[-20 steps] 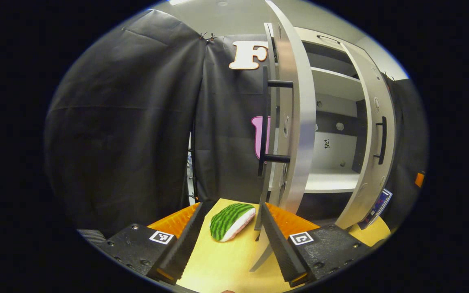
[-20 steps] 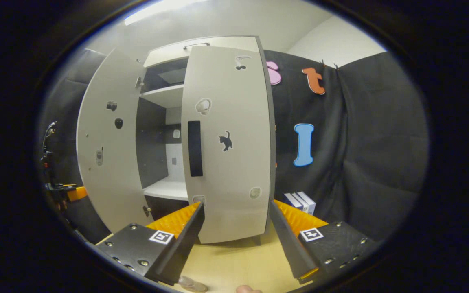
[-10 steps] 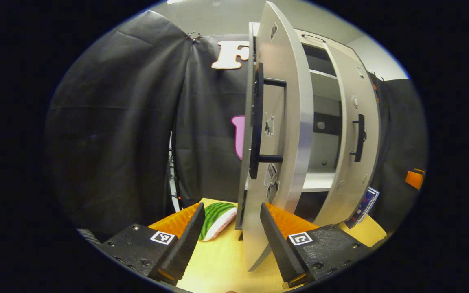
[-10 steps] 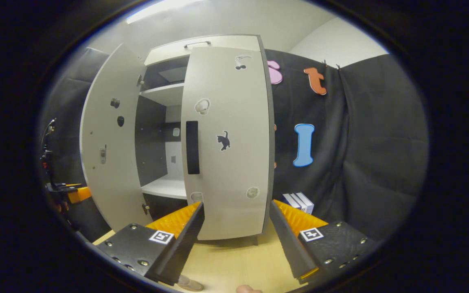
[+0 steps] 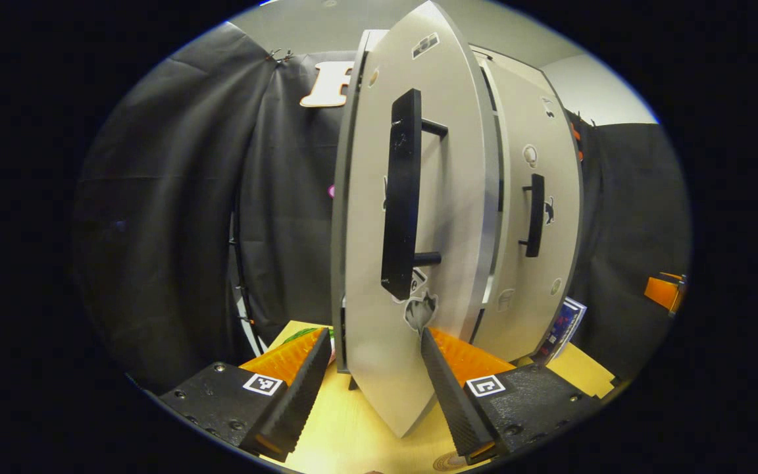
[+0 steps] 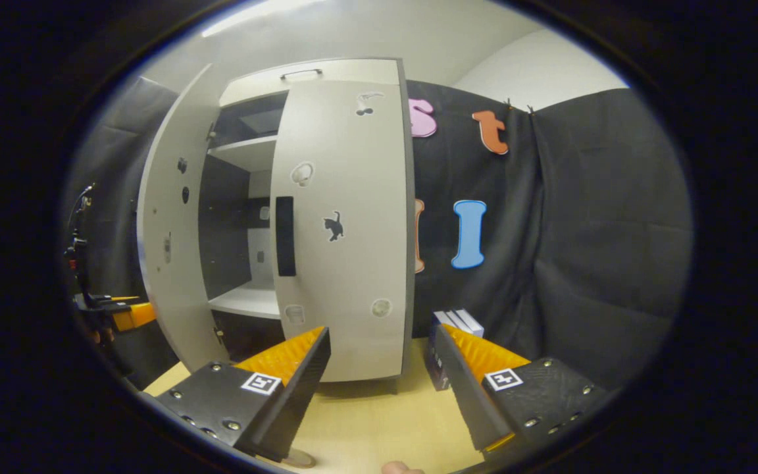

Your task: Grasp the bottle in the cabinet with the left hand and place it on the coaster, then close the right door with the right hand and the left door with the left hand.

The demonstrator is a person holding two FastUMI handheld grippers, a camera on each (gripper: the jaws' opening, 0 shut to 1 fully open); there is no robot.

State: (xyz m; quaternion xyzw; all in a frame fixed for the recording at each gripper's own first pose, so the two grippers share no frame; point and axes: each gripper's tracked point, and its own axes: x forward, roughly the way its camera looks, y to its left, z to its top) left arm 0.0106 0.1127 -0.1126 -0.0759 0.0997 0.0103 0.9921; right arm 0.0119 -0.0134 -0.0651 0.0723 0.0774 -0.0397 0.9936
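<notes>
Left gripper view has the left gripper [image 5: 369,388] released, its fingers spread wide low over the yellow table [image 5: 346,428], with the bottom corner of the left door [image 5: 379,276] between them; whether either finger touches the door I cannot tell. That door stands partly open, edge-on, its black handle [image 5: 400,197] facing the camera. Behind it the right door [image 5: 537,263] lies nearly flush with the cabinet. A sliver of a green thing [image 5: 306,334] shows at the table's far left edge, and a round coaster edge [image 5: 448,462] at the near edge. Right gripper view has the right gripper [image 6: 382,388] also released, fingers apart and holding nothing, hanging before the right door [image 6: 346,263]. The left door [image 6: 172,250] stands ajar, showing white shelves [image 6: 244,301]. A box [image 6: 458,324] stands on the table just right of the cabinet. The bottle cannot be made out in these views.
</notes>
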